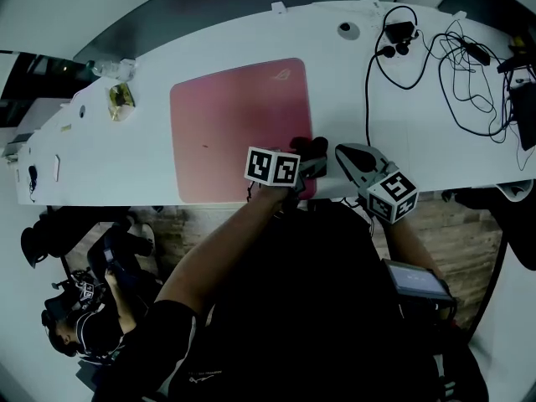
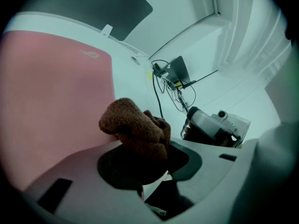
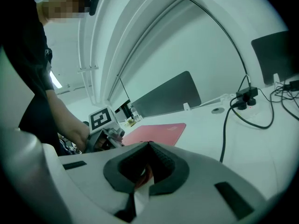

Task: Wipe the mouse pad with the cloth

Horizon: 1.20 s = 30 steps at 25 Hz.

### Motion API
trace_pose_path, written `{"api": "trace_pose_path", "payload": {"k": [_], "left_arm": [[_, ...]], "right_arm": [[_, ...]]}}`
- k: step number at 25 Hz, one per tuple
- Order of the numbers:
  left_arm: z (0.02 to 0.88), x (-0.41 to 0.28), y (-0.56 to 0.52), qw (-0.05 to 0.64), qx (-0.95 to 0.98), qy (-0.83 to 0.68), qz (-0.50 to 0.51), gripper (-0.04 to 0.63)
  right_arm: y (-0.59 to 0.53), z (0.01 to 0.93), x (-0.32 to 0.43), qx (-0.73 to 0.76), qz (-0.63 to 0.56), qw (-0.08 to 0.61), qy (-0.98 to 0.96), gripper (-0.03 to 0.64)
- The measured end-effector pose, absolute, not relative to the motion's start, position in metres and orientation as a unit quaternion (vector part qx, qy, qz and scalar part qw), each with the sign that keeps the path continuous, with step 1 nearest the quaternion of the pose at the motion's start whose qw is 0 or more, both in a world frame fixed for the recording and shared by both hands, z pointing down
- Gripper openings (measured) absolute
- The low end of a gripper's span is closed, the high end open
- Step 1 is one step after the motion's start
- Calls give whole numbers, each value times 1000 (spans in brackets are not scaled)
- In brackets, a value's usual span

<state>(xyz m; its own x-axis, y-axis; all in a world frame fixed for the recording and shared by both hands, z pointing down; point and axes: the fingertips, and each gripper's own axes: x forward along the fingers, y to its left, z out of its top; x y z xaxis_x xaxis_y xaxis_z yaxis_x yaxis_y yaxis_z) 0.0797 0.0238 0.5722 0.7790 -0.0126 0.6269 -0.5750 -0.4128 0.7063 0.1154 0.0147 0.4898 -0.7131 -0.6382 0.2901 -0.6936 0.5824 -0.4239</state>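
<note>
As the head view shows the wipe: the left hand-held gripper (image 1: 308, 164) is clamped on the dark cloth (image 1: 316, 146) at the near right corner of the pink mouse pad (image 1: 239, 128), which lies flat in the middle of the white table (image 1: 419, 141).
Head view, doing it well: nearly the whole pad looks left to cover, so I judge that long overlapping strokes away from this corner, with the cloth pressed flat, serve best.
Head view, right hand-held gripper (image 1: 342, 152): just right of the pad over bare table, well placed to pin the pad's edge should it slide.
Head view, surroundings: a tangle of cables (image 1: 452, 65) lies far right and a small jar-like thing (image 1: 120, 99) sits off the pad's left side. Neither is on the pad.
Left gripper view, grip: the jaws close on the brown cloth, which sticks out beyond them as a bunched wad. Bunched so, it probably wipes only a narrow strip.
Left gripper view, path: the pad ahead is bare, and nothing blocks a stroke.
Right gripper view, jaws: together, tips meeting, nothing between them.
Right gripper view, obstacles: a black cable crosses the table right of the pad, well clear of it, and a dark panel (image 3: 163, 97) stands behind.
</note>
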Motion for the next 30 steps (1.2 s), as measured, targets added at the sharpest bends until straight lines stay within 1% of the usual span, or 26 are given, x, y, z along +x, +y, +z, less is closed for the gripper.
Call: {"api": "trace_pose_path", "payload": {"k": [7,14,23,30], "left_arm": [[574,84,-13,488,804,-196,277,141],[583,70,-29,499,790,-223,277,141],[586,19,-42,492,778,-265,285,141],[586,-42,-45,476,778,-281,300,141]], "right_arm": [[12,492,119,391,270,47,-879,25],[12,496,114,388,277,47,-878,25],[9,496,101,382,277,56,-880,23],[6,488,63,372,266,71,-887,25]]}}
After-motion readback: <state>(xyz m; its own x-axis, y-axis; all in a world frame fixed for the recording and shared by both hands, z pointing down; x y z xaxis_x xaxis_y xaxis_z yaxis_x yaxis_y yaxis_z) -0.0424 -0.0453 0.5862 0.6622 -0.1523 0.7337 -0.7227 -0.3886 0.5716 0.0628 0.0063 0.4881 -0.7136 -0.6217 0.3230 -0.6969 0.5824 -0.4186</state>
